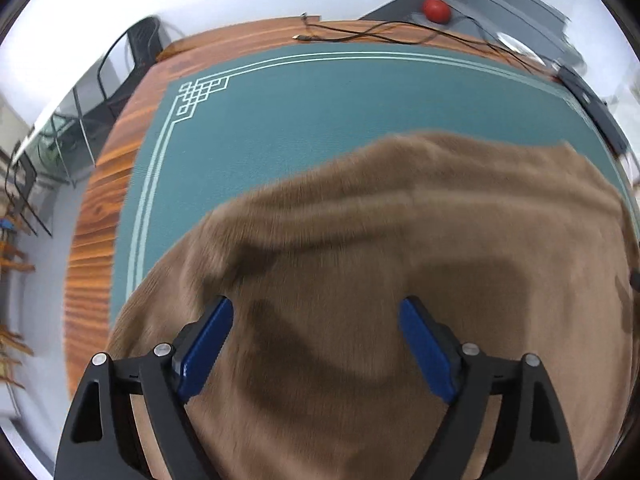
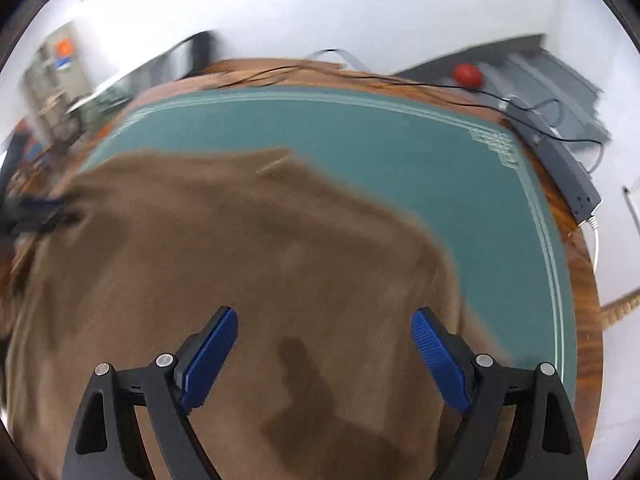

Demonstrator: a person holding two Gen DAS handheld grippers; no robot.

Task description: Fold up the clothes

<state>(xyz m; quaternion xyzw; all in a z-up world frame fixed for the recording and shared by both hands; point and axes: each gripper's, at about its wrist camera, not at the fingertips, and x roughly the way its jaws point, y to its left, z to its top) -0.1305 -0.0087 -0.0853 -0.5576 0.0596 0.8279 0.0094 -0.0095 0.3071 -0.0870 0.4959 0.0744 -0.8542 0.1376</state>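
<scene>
A brown fuzzy garment [image 1: 400, 220] lies spread on the teal mat [image 1: 300, 120] and fills the lower half of both views. My left gripper [image 1: 316, 304] hangs over it, pointing steeply down, its blue pads [image 1: 208, 344] wide apart and nothing between them. In the right wrist view the same garment [image 2: 240, 240] covers the mat [image 2: 360, 132] at the left and centre. My right gripper [image 2: 325, 314] is open just above the cloth, close to the garment's right edge. A dark, blurred shape with blue on it [image 2: 36, 212] at the left rim looks like the other gripper.
The mat lies on a wooden table [image 1: 96, 240]. Black cables [image 1: 380, 36] run along the far edge beside a red ball [image 1: 437, 9]. A dark grey box [image 2: 564, 168] with a white cord sits at the right edge. A black chair [image 1: 132, 52] stands beyond the far left corner.
</scene>
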